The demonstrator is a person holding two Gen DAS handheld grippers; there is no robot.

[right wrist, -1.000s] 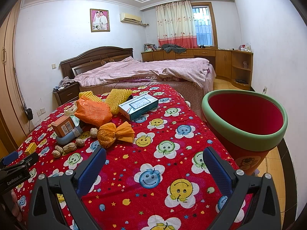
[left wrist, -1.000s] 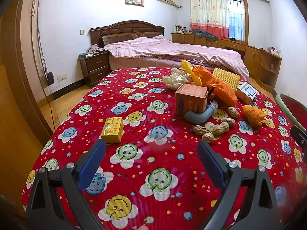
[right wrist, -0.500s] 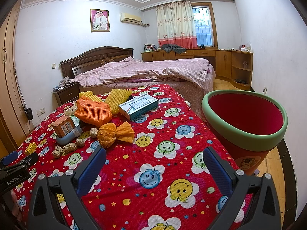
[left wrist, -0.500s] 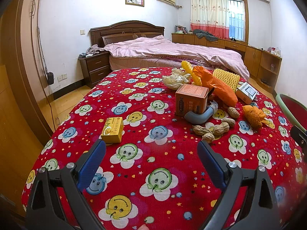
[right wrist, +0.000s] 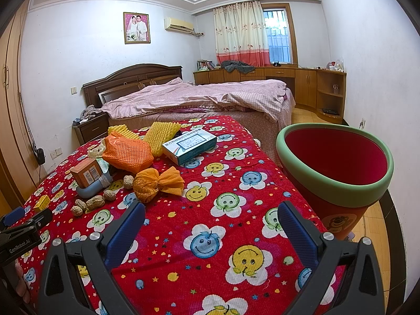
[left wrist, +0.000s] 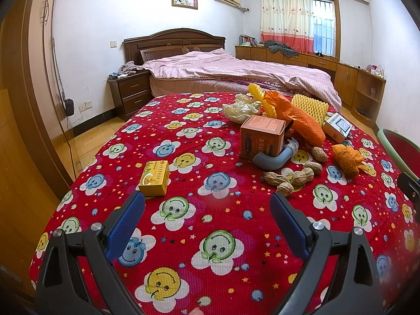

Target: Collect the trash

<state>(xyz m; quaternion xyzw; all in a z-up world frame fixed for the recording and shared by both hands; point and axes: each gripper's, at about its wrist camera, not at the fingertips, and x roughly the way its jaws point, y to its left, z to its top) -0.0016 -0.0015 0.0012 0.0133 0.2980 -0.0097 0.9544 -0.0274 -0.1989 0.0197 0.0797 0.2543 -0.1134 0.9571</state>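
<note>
Well ahead of both grippers' wide-spread, empty fingers [left wrist: 126,223], trash [left wrist: 288,141] litters the red cloth [left wrist: 183,173].

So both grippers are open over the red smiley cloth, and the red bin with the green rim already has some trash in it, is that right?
Not quite. Both the left gripper and the right gripper are open over the red smiley cloth, but the right wrist view shows nothing in what can be seen of the inside of the red bin with the green rim; its bottom is hidden.

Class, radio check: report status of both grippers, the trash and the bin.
Left gripper open, empty. Right gripper open, empty. Trash pile, small yellow box uncollected on cloth. Red green-rimmed bin empty, unobstructed.
</note>
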